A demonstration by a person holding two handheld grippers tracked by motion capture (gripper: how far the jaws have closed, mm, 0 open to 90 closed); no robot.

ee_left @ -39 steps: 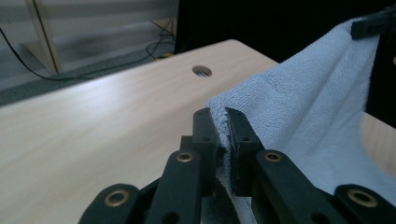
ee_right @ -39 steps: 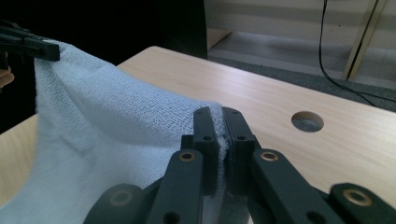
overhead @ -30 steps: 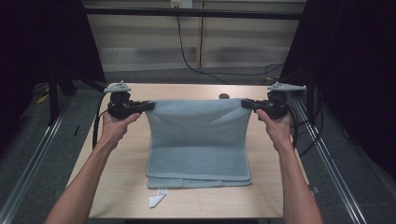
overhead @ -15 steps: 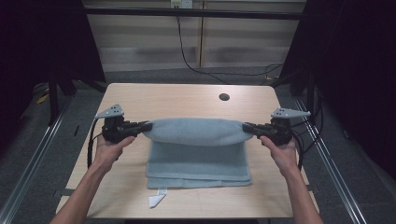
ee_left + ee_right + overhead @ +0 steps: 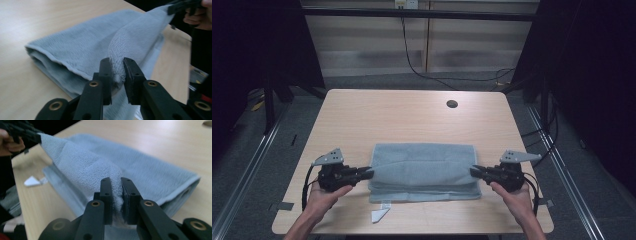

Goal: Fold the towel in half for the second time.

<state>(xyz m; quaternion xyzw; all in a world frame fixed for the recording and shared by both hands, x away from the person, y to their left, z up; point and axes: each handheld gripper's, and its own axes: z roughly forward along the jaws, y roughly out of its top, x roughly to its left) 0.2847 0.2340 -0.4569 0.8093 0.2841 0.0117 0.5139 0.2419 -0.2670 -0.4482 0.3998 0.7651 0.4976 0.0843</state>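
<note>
Wooden table [image 5: 362, 120], grey floor [image 5: 572, 165], dark surroundings

right gripper [image 5: 115, 192] at six o'clock: jaws just been opening, a towel [image 5: 140, 170] corner between them, pads apparently touching. left gripper [image 5: 23, 133] at ten o'clock grips the far corner; white tag [image 5: 32, 180] at nine o'clock.

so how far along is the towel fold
Done: the grey towel lies doubled on the table, top layer brought over the lower one. In hand: left gripper and right gripper each have a top corner between the jaws, which have just been opening. Left: let go, pull away, perhaps fold again.
</note>
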